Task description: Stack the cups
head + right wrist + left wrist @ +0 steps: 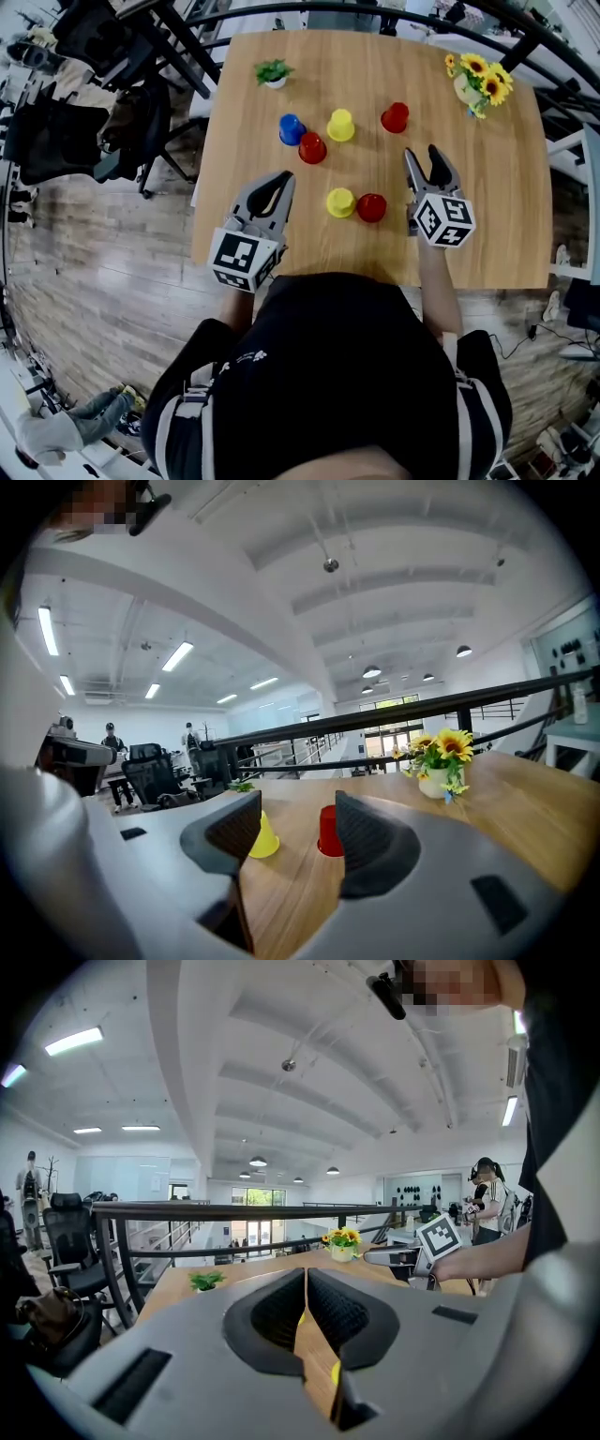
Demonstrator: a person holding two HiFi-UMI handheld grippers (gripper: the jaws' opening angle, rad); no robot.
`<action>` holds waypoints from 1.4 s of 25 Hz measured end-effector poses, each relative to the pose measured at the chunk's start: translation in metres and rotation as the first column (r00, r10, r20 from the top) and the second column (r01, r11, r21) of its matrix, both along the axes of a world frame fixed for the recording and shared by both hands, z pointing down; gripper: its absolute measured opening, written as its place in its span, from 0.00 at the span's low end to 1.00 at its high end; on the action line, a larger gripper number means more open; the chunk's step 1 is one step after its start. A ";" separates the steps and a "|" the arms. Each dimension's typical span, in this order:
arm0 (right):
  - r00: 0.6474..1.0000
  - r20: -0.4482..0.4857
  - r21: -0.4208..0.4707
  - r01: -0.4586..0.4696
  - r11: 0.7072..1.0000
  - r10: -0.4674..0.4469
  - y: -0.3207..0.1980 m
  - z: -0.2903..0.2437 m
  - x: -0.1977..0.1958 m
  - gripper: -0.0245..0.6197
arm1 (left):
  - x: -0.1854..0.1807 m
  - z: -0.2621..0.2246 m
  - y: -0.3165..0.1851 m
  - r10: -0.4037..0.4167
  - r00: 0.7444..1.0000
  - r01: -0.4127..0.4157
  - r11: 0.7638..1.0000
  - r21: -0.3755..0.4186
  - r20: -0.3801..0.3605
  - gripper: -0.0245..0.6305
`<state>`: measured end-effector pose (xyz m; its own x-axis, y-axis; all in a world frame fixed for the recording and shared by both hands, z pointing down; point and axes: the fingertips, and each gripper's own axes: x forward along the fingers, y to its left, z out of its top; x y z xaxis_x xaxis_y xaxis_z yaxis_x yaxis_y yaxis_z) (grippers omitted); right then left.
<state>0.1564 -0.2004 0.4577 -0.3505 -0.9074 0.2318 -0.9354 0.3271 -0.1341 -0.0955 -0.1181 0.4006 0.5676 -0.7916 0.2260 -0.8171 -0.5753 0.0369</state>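
Two hand-held grippers wait at the near edge of the table (497, 216); six upturned cups stand unstacked.
Left gripper (285, 178) at 7 o'clock, jaws clenched, empty. Right gripper (422, 156) at 5 o'clock, jaws released, probably readied to pick. Between them, yellow cup (340, 202) beside red cup (371, 207). Toward 12 o'clock: second red cup (312, 148), blue cup (292, 128), second yellow cup (340, 125), far red cup (395, 117).

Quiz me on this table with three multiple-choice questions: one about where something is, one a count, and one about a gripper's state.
1. The sunflowers stand at the table's: A far right corner; B far left corner; C near edge.
2. Number of red cups on it: A one; B two; C three.
3. The right gripper is: A open, empty; B shut on a cup; C shut on the plant.
A: the head view shows them far right. C: three red ones counted. A: its fingers stand apart, nothing between.
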 end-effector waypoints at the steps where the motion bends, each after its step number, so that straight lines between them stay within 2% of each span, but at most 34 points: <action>1: 1.000 0.000 0.003 -0.005 1.000 0.005 -0.006 0.000 0.001 0.42 | 0.000 0.000 -0.003 -0.002 1.000 0.002 1.000 -0.001 0.002 0.06; 8: 1.000 -0.018 -0.007 -0.021 1.000 0.021 -0.051 0.015 0.001 0.42 | -0.003 0.004 -0.030 -0.013 1.000 0.013 1.000 -0.010 0.015 0.06; 17: 0.993 -0.117 -0.080 -0.005 0.997 -0.005 -0.108 0.060 -0.003 0.45 | -0.012 0.026 -0.056 -0.050 0.997 0.054 0.995 -0.079 0.051 0.06; 28: 0.984 -0.176 -0.156 0.010 0.988 -0.037 -0.142 0.101 0.000 0.47 | -0.006 0.042 -0.069 -0.066 0.995 0.075 0.989 -0.124 0.079 0.06; 32: 0.982 -0.184 -0.173 0.020 0.985 -0.052 -0.144 0.107 -0.001 0.38 | -0.005 0.041 -0.071 -0.072 0.994 0.083 0.989 -0.126 0.085 0.06; 35: 0.983 -0.173 -0.164 0.028 0.986 -0.057 -0.141 0.103 -0.001 0.38 | -0.002 0.038 -0.072 -0.070 0.994 0.079 0.990 -0.117 0.082 0.06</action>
